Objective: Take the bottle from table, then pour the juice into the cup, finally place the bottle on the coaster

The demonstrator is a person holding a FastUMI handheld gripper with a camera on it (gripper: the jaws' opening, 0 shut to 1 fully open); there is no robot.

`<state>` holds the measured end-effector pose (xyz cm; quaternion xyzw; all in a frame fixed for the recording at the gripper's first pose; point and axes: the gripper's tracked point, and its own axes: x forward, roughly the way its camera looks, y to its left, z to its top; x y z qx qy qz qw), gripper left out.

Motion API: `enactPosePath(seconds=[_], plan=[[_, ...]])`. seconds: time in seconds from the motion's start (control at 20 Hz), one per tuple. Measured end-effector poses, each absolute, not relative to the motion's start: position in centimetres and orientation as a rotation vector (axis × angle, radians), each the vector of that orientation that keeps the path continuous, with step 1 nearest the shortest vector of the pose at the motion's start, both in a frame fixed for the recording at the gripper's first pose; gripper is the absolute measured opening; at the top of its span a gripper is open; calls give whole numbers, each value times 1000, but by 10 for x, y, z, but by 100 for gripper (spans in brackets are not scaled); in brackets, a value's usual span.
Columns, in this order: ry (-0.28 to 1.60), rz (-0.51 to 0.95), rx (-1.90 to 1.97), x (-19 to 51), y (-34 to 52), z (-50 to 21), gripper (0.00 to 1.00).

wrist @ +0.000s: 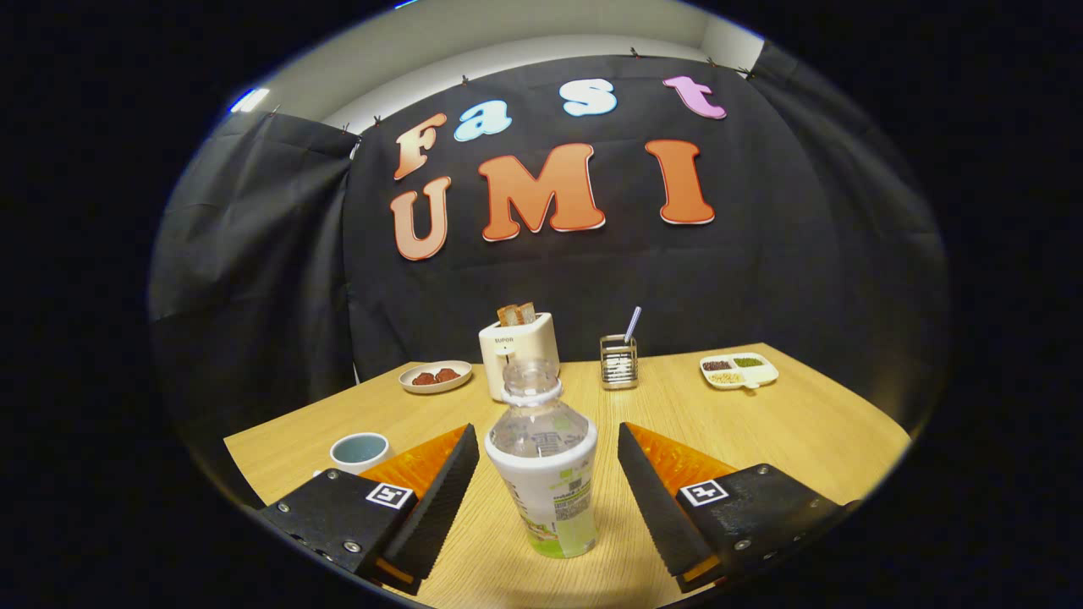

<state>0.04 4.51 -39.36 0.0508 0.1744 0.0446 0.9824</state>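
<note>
A clear plastic bottle (544, 469) with a white and green label stands upright on the wooden table (787, 423), its mouth uncapped. It sits between the two fingers of my gripper (547, 436), which is open with a gap on each side of the bottle. A small white cup (360, 451) with a pale blue inside stands just beyond the left finger (440, 499).
Toward the back of the table stand a white toaster (518, 351) with two slices in it, a small plate (435, 376) with dark red food, a metal holder (618, 361) with a straw, and a divided dish (739, 370) at the right.
</note>
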Motion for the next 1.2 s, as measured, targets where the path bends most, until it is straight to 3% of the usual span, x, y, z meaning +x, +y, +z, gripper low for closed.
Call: enactPosePath(seconds=[0.3,0.55,0.95,1.2], plan=[[440,78,183,-2,44,-430,94],[495,58,146,-5,48,-454,79],[456,17,85,2,50,-444,58],[407,24,-50,15,64,-420,55]])
